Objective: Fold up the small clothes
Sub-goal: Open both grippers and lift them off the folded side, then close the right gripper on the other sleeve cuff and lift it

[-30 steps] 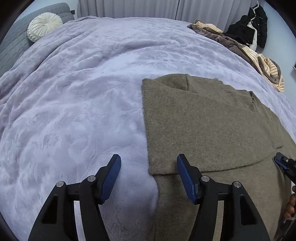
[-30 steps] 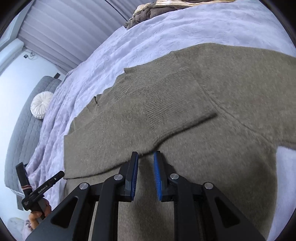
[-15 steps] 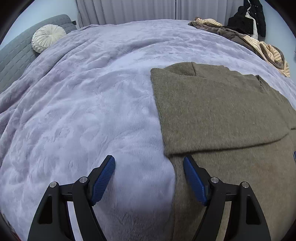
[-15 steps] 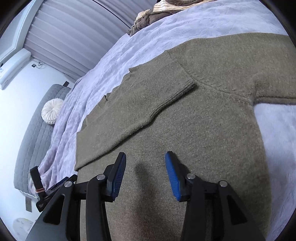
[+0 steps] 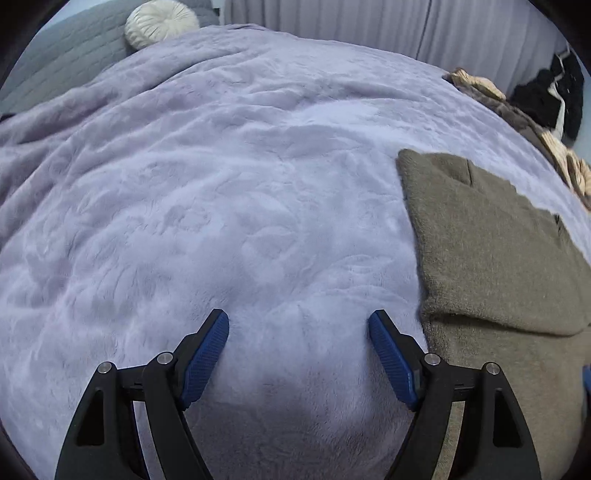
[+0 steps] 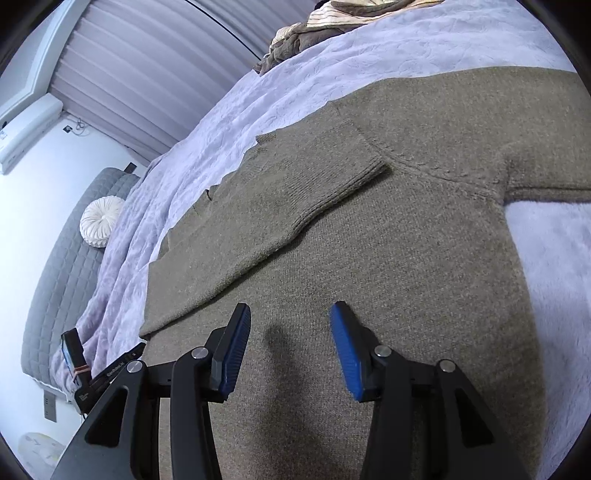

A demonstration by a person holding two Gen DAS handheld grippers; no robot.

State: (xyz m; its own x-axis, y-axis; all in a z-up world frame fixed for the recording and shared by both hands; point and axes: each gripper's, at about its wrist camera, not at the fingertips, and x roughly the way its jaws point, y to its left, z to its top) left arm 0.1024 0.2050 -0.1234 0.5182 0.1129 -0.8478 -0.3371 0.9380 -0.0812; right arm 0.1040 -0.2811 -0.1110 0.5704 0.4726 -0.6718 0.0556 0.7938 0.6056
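Note:
An olive-green knit sweater (image 6: 406,240) lies flat on the lilac blanket (image 5: 221,184). One sleeve (image 6: 295,192) is folded across its body. In the left wrist view the sweater (image 5: 498,258) fills the right side, and its folded edge lies just right of my fingers. My left gripper (image 5: 297,317) hovers over bare blanket beside that edge. Its jaws are opening and nothing is between them. My right gripper (image 6: 291,306) stands open above the sweater's body, holding nothing. The left gripper (image 6: 107,373) also shows at the right wrist view's lower left.
A round white cushion (image 5: 160,22) rests against the grey quilted headboard (image 5: 55,55). A pile of brown and striped clothes (image 5: 517,110) sits at the bed's far edge. Dark garments (image 5: 554,92) hang by the curtains. An unfolded sleeve (image 6: 546,177) stretches to the right.
My left gripper slid left off the sweater's edge onto bare blanket, with its jaws spreading wider. My right gripper opened from nearly shut and drew back over the sweater.

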